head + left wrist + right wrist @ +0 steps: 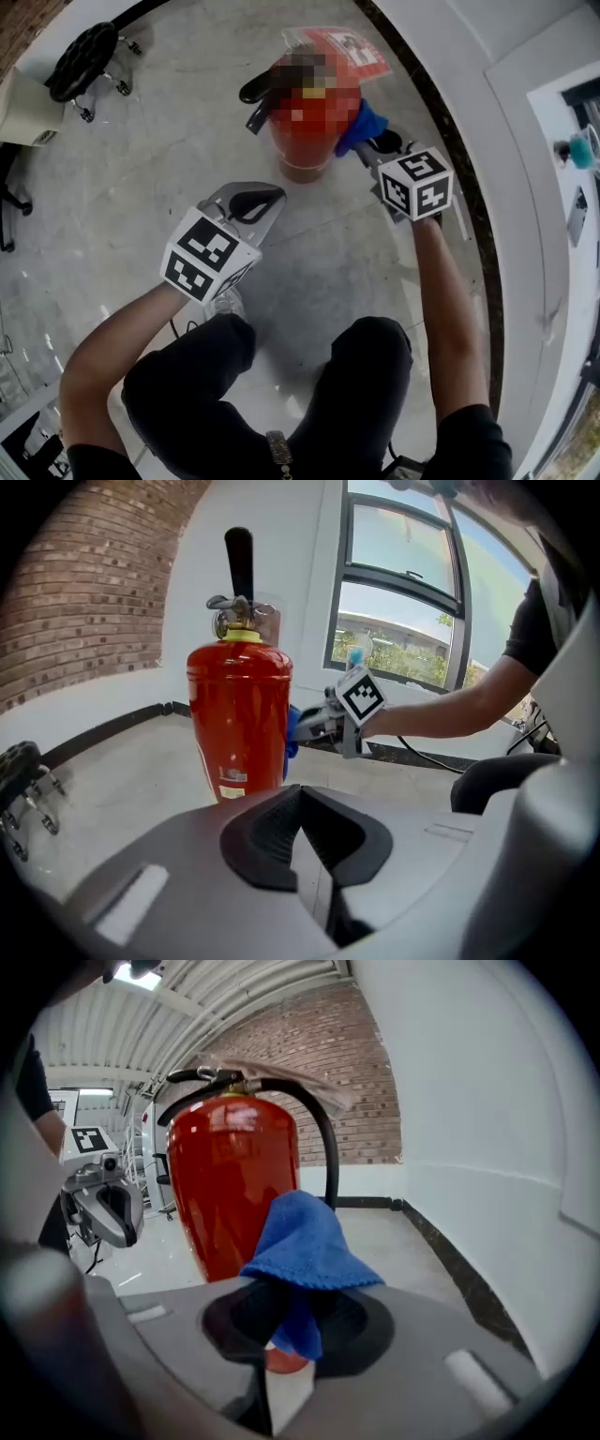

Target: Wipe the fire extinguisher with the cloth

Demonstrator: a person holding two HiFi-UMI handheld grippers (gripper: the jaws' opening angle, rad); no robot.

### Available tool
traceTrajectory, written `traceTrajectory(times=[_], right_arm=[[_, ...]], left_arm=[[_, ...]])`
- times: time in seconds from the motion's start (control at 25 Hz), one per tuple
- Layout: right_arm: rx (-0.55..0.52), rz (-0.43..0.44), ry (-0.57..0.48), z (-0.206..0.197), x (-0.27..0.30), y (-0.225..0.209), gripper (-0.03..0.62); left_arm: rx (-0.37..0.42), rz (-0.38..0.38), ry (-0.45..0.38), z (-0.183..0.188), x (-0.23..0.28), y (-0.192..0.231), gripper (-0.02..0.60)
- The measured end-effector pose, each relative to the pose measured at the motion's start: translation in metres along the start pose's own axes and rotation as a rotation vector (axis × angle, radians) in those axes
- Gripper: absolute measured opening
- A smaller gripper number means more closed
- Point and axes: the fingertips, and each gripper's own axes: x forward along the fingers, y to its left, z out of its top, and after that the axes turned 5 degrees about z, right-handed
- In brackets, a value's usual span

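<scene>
Cloth [305, 1241] gripped in R tool [289, 1327], beside extinguisher [234, 1185]

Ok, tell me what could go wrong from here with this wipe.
1. The fire extinguisher stands free on the floor, and the left gripper is shut, empty and apart from it; a firm push may tip or slide it.
2. The right gripper pinches only a fold of the blue cloth; rubbing could drag it out.
3. The loose cloth might snag on the black hose.

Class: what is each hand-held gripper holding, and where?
The right hand-held gripper pinches the blue cloth by its bunched end; the left hand-held gripper holds nothing.
</scene>
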Motion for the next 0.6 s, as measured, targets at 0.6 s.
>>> traceTrajectory(times=[0.6], right_arm=[[0.276,-0.078,0.207,-0.198,0.100,-0.023,0.077]], left_arm=[[-0.100,0.041,-0.063,-0.025,0.032,-0.010,0.003]])
